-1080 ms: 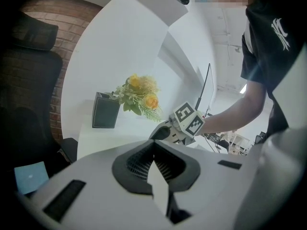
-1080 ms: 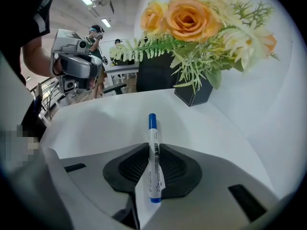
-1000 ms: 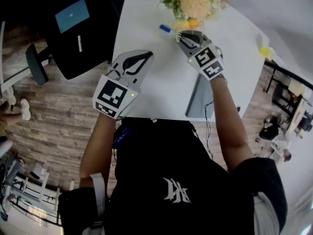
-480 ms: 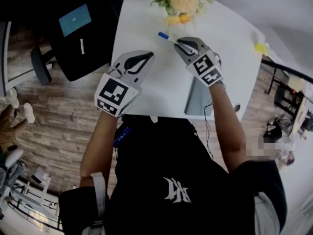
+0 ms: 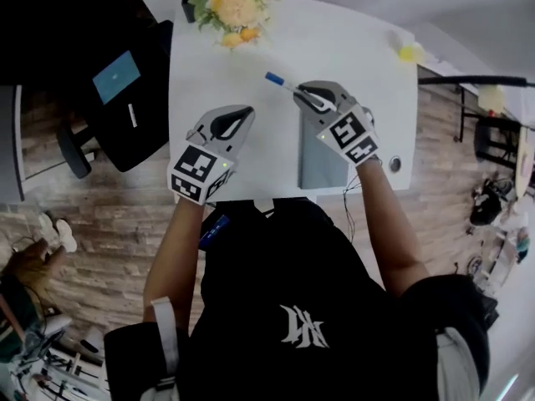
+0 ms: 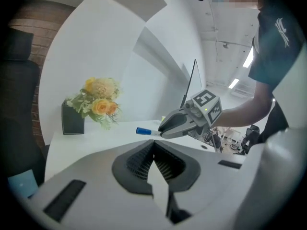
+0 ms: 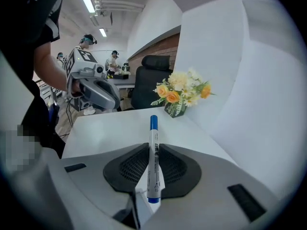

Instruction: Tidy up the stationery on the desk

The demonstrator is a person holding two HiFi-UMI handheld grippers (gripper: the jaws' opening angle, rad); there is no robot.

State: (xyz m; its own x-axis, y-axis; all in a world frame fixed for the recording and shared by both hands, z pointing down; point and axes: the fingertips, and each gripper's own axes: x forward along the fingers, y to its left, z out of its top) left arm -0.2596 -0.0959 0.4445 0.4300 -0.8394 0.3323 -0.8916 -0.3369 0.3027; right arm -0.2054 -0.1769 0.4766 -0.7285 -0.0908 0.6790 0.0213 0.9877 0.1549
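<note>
A white marker with a blue cap (image 7: 153, 153) is clamped between the jaws of my right gripper (image 5: 311, 98), its capped end sticking out forward over the white desk (image 5: 351, 53). The same marker (image 5: 282, 83) shows in the head view and in the left gripper view, marker (image 6: 146, 132). My left gripper (image 5: 230, 124) hovers over the desk's near left part, jaws closed together with nothing between them. The right gripper (image 6: 184, 121) is seen from the left gripper view, a little ahead and to the right.
A flower bouquet in a dark holder (image 5: 227, 7) stands at the desk's far left. A grey laptop (image 5: 322, 161) lies under my right gripper near the front edge. A yellow object (image 5: 410, 51) sits at the far right corner. A black chair (image 5: 117, 82) stands left of the desk.
My right gripper has drawn back from the flowers toward the desk's middle, carrying the marker. The view has shifted, so the bouquet now appears farther left.
</note>
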